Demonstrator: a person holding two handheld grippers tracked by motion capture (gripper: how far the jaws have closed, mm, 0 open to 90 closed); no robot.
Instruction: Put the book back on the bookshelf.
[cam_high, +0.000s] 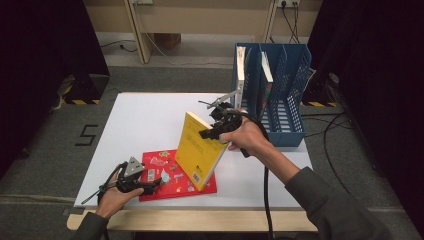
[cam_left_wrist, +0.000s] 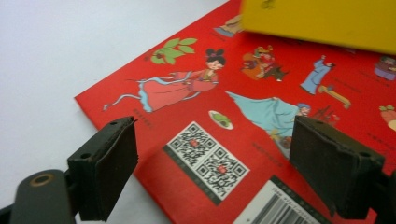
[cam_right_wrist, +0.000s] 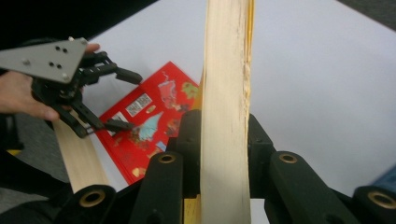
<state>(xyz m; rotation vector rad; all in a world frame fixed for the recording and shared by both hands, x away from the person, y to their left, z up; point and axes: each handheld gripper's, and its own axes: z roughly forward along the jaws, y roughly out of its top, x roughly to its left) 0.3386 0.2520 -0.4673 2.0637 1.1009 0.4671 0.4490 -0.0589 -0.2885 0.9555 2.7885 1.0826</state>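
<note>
left gripper (cam_high: 150, 186) sits nearest, low at the table's (cam_high: 140, 125) near edge, jaws spread and empty over the red book's (cam_high: 170, 175) left edge; in its own view the pads (cam_left_wrist: 109, 168) straddle the qr codes without touching. red book lies flat, cover up, long axis across the table. right gripper (cam_high: 212, 131) pinches the yellow book (cam_high: 200, 150) by its upper fore-edge; in its own view the jaws press on both sides of the pale page block (cam_right_wrist: 226, 112). yellow book is thick, yellow-covered, tilted up on its lower corner, which rests on the red book; top leans toward the blue rack (cam_high: 280, 90). rack stands at the far right, two books upright in it, right slots open. bare table lies left and behind.
</note>
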